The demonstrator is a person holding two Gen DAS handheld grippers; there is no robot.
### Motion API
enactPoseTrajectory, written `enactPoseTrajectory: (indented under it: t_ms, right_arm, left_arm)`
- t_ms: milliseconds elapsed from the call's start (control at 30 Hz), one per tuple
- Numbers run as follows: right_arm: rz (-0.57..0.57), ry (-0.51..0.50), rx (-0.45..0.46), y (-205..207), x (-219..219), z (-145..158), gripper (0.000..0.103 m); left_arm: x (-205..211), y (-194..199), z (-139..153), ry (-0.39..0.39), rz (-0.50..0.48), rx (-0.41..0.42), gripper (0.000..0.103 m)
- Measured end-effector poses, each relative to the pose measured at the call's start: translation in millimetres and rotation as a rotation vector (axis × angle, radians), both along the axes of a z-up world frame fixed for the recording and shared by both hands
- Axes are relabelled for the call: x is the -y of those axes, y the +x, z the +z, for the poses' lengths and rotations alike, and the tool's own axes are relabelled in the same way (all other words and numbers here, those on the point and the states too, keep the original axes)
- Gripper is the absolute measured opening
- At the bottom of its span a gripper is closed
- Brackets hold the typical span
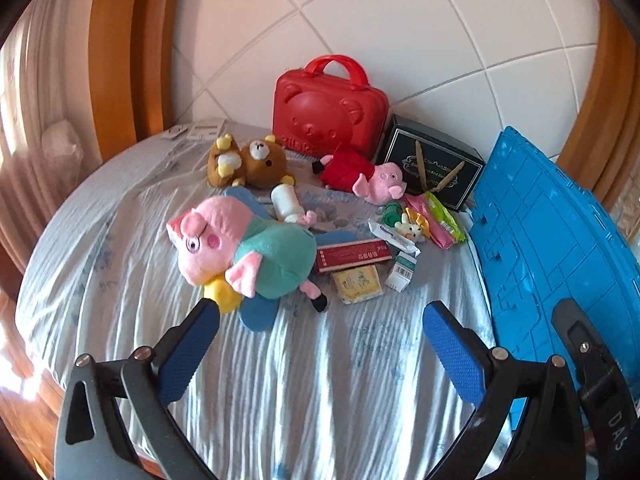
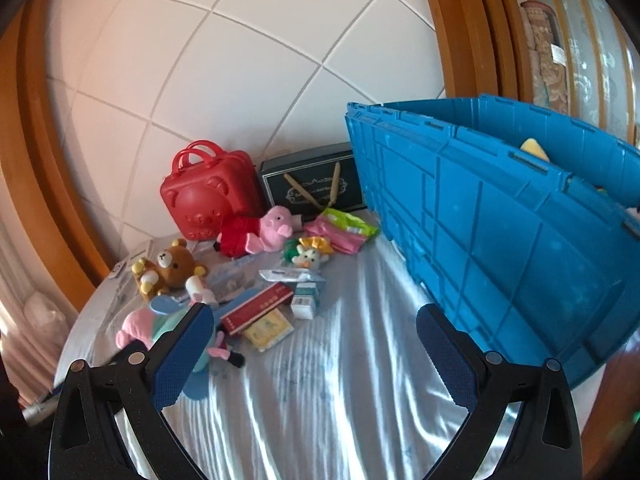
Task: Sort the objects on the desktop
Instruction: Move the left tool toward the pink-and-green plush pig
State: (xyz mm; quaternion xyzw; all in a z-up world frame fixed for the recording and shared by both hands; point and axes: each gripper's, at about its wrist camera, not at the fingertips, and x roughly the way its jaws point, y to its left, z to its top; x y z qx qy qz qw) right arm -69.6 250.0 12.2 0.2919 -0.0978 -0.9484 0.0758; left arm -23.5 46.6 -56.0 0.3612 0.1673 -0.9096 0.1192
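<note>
- We hold the left gripper (image 1: 320, 332) and the right gripper (image 2: 314, 334) spread wide above the bedsheet (image 1: 320, 380), neither grasping anything.
- Most of the sorting looks undone: the big pig plush in the green shirt (image 1: 244, 248) lies just ahead of the left gripper, with the brown bear plush (image 1: 256, 160) and the small pig plush in red (image 1: 360, 174) further back.
- A cluster of small items sits between the plushes and the blue crate (image 2: 500, 240): a red flat box (image 1: 352, 256), a yellow packet (image 1: 358, 285), a small green-and-white carton (image 1: 402, 272), a pink-and-green pack (image 1: 436, 216) and a small toy figure (image 2: 308, 256).
- The red bear case (image 1: 328, 108) and the black gift box (image 1: 432, 164) stand at the back by the wall.
- Inside the crate, the right wrist view shows a yellow object (image 2: 534, 148) and little else, so we judge only a start has been made.
- We judge the large pig plush the nearest candidate.
</note>
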Motion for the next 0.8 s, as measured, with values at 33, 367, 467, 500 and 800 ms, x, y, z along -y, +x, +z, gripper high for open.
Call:
enactPoseTrajectory:
  t_ms: [33,367,467,500,800]
  right_arm:
    - [0.009,-0.021,0.004,-2,3,-2,0.103]
    - [0.148,0.025,0.043,-16,62,-8,0.101]
    - [0.146,0.044,0.078,-22,83,-16,0.101]
    - [0.143,0.054,0.090,-24,92,-21,0.101]
    - [0.100,0.085,0.278,-45,148,-86,0.103]
  left_arm:
    - [-1,0,-5,0.026,0.006,0.027,0.102]
    - [72,-14,-15,-0.106,-0.077,0.061,0.102]
    - [116,-32,-25,-0.141,-0.153,0.093,0.102]
    - [131,-39,-30,-0.171,-0.179,0.109,0.102]
    - [189,-82,-78,-0.231,-0.317,0.157,0.101]
